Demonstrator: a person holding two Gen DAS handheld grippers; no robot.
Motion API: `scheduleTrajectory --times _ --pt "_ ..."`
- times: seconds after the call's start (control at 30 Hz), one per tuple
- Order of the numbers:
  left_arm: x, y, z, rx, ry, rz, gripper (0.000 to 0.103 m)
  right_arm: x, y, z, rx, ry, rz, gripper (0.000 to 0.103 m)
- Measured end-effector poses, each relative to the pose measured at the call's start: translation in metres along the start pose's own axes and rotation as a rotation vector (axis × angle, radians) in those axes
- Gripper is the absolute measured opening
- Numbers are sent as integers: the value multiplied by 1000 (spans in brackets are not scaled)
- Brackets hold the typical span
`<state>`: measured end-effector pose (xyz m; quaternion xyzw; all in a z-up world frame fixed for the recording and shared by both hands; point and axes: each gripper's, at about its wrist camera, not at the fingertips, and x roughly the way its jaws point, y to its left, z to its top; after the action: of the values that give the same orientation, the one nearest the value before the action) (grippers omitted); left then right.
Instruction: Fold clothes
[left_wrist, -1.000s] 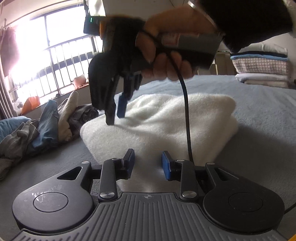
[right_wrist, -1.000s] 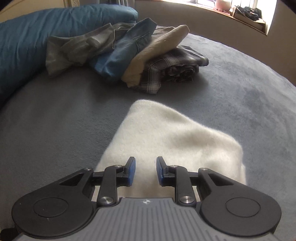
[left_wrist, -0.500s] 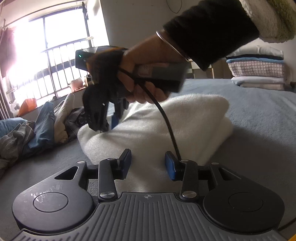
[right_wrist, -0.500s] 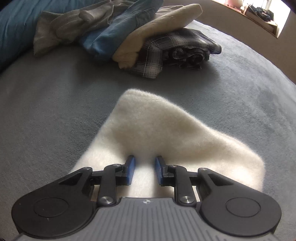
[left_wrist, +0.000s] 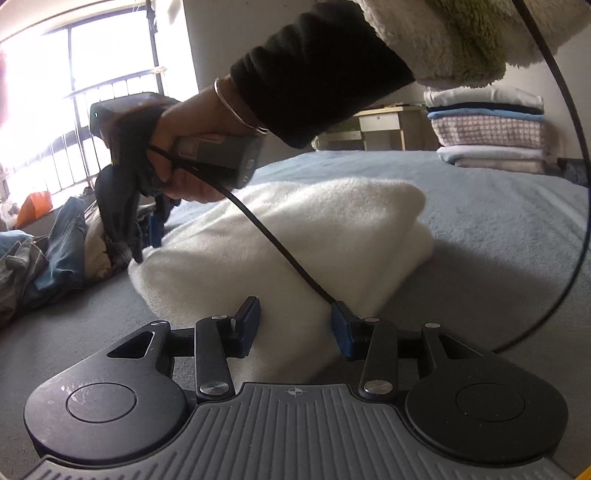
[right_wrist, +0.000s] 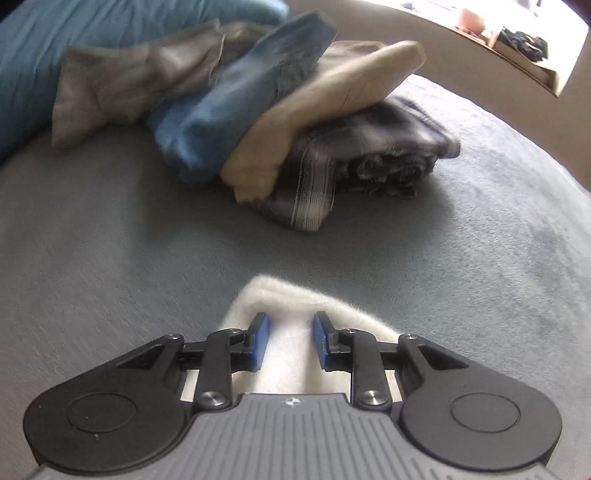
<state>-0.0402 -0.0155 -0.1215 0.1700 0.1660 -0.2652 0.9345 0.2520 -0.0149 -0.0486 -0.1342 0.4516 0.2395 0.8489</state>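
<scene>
Left wrist view: The left gripper (left_wrist: 293, 326) is held low over the grey bed (left_wrist: 498, 236), at the near edge of the folded white towel (left_wrist: 295, 236). Its jaws are parted, and nothing is gripped between the blue pads. The right gripper (left_wrist: 146, 242) is seen at the towel's far left corner, held by a hand (left_wrist: 192, 147) in a black sleeve (left_wrist: 317, 70). A black cable (left_wrist: 280, 254) runs across the towel. A folded stack (left_wrist: 487, 129) lies at the far right; loose clothes (left_wrist: 55, 254) lie at the left.

Right wrist view: The right gripper (right_wrist: 290, 341) is pointed down at the towel (right_wrist: 291, 325) corner. Its jaws are opening slightly; towel fabric lies between the pads, but no pressing contact is visible. The clothes pile (right_wrist: 258, 122) lies well beyond, on the bed (right_wrist: 110, 240).
</scene>
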Motion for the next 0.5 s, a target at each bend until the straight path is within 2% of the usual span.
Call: scheduleTrajectory --times 0.03,0.1,0.17,0.33,0.5 --pt "0 -3 0 18 -1 3 42 0 0 1 5 -9 11 27" --pt "0 -5 0 39 -2 3 42 19 1 -6 -25 36 -42 27" --pt "-2 -3 1 43 -5 0 42 19 0 -12 -43 18 -39 27" --pt "-16 7 5 36 -14 -3 42 -35 -12 -20 -15 -5 31 28" --pt "-35 38 12 -112 8 -39 42 -101 -23 -50 -37 50 124 28"
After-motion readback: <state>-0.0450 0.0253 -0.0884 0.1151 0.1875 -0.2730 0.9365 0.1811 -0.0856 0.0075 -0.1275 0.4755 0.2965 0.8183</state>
